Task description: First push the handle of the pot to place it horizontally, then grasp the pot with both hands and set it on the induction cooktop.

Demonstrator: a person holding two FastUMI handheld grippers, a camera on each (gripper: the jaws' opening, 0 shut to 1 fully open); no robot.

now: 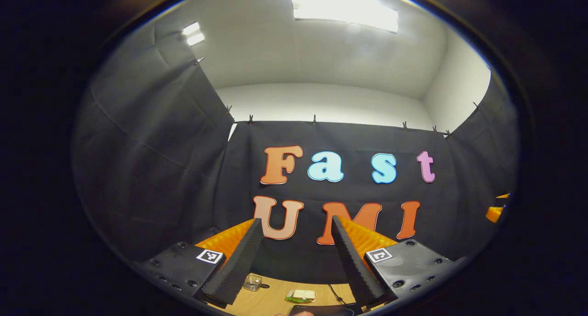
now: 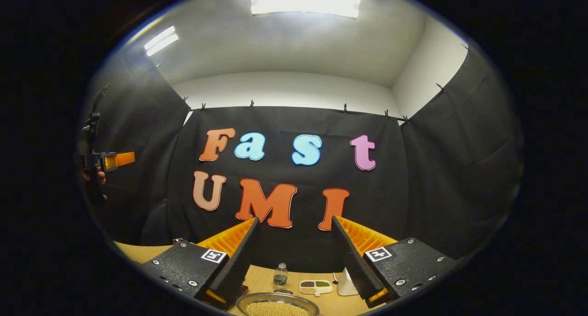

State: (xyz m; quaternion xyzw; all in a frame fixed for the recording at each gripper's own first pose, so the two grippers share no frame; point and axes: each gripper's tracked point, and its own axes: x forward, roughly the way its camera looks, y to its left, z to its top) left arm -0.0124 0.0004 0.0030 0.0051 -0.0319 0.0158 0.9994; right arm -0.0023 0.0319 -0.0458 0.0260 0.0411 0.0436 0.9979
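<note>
A: Judging from both views, nothing of the task looks begun — the left gripper (image 1: 297, 224) and the right gripper (image 2: 294, 222) are each raised and aimed at the booth wall, fingers spread wide, nothing between them.

B: And the pot?

A: Can't place it with confidence. A round metal vessel (image 2: 277, 305) holding pale grains sits at the near edge of the right gripper view; no handle shows, so whether that's the pot can't be told. The dark slab (image 1: 324, 311) at the near edge of the left gripper view may be the induction cooktop — too little of it shows to be sure. Push, two-handed lift and placement all seem left to do.

B: Clutter?

A: On the wooden table (image 1: 271, 297): a small glass jar (image 1: 252, 283), a green-wrapped pale block (image 1: 301, 296), a thin cable (image 1: 335, 294). Farther off in the right gripper view, a small bottle (image 2: 280, 275), a divided tray (image 2: 316, 286) of seeds, a white object (image 2: 345, 284) behind the right finger. All near enough to catch on the way down, probably.
</note>
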